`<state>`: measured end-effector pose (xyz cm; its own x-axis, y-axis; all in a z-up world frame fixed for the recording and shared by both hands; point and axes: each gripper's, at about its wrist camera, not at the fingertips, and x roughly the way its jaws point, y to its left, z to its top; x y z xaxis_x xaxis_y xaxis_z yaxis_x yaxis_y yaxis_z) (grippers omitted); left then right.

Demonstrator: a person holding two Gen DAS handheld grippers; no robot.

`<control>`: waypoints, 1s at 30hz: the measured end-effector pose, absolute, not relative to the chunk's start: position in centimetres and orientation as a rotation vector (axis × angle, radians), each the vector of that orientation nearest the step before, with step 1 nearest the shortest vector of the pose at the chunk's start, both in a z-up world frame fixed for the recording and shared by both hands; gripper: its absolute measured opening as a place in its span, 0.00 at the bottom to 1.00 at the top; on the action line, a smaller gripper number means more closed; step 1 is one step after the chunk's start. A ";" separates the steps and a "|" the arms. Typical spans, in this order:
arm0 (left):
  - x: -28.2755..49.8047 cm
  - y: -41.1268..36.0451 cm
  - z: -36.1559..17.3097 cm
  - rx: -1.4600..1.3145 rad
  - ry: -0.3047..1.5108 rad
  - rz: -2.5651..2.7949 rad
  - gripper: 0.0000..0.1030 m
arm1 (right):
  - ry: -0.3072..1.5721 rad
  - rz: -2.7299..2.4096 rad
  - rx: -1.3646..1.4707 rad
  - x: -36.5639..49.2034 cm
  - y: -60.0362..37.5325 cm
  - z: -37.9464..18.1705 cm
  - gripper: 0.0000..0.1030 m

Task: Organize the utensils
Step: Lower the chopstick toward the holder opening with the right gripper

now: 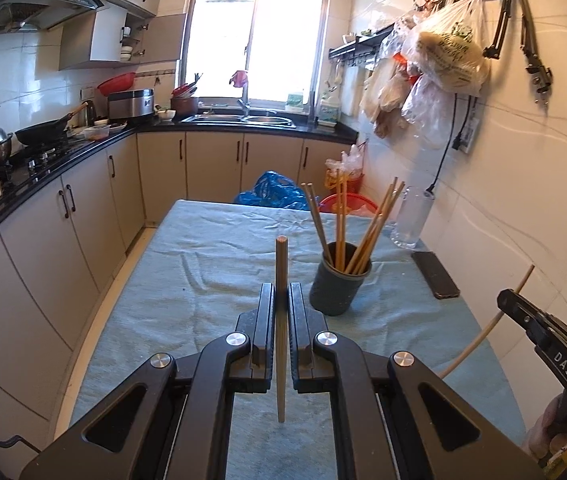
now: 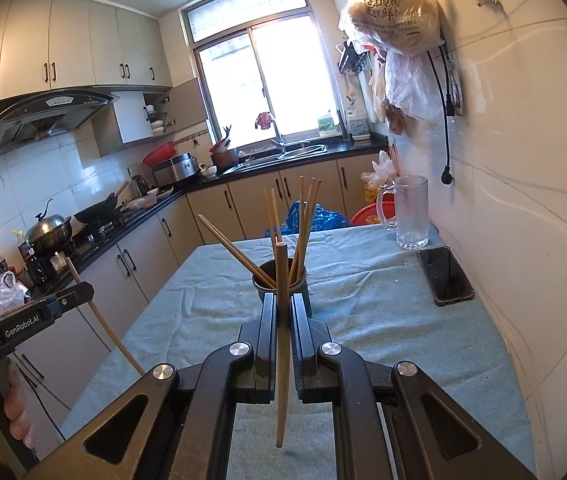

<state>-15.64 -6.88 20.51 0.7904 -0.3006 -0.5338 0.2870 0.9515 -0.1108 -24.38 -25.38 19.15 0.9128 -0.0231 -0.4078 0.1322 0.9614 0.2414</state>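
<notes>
L tongs (image 1: 281, 292) + 1 chopstick (image 1: 281, 264), R tongs (image 2: 282, 300) same

Hidden and cut-off parts at the kitchen table

The dark holder (image 2: 283, 286) stood partly behind the right gripper (image 2: 282, 304) and its chopstick (image 2: 282, 344), so its base could not be seen, and in both views the lower ends of the chopsticks in the holder (image 1: 341, 236) were out of sight inside it. The right gripper (image 1: 504, 298) ran off the right edge of the left wrist view, its jaw tips hard to make out; the left gripper (image 2: 83, 290) ran off the left edge of the right wrist view. Print on the hanging plastic bag (image 2: 393, 8) was too small to read. The table's (image 1: 203, 248) near end lay hidden under the left gripper (image 1: 282, 292).
</notes>
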 end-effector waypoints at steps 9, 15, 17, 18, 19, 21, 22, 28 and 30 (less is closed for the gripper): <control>-14.3 -7.9 20.4 0.026 0.585 -0.262 0.05 | 0.417 -0.076 0.262 -23.3 -26.0 19.2 0.07; -13.4 -8.8 20.1 0.053 0.596 -0.251 0.05 | 0.420 -0.074 0.260 -22.8 -26.2 19.4 0.07; -13.2 -8.9 20.0 0.060 0.596 -0.248 0.05 | 0.422 -0.068 0.259 -22.5 -26.4 19.5 0.07; -13.1 -9.0 20.0 0.062 0.597 -0.247 0.05 | 0.423 -0.066 0.258 -22.3 -26.4 19.6 0.07; -13.0 -9.1 19.9 0.065 0.598 -0.247 0.05 | 0.422 -0.064 0.254 -22.1 -26.4 19.7 0.07; -13.0 -9.0 19.8 0.068 0.600 -0.247 0.05 | 0.421 -0.061 0.246 -21.8 -26.5 19.9 0.07; -12.9 -9.0 19.8 0.071 0.601 -0.248 0.05 | 0.420 -0.059 0.241 -21.6 -26.4 20.0 0.07; -12.4 -9.2 19.8 0.078 0.603 -0.265 0.05 | 0.418 -0.049 0.214 -20.7 -26.3 20.5 0.07; -12.3 -9.3 20.1 0.082 0.599 -0.281 0.05 | 0.414 -0.046 0.211 -20.4 -26.3 20.8 0.07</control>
<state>-12.29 -9.26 20.06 0.7892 -0.2372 -0.5665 0.2847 0.9586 -0.0048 -20.40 -26.29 20.77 0.9148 -0.0014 -0.4040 0.0870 0.9772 0.1937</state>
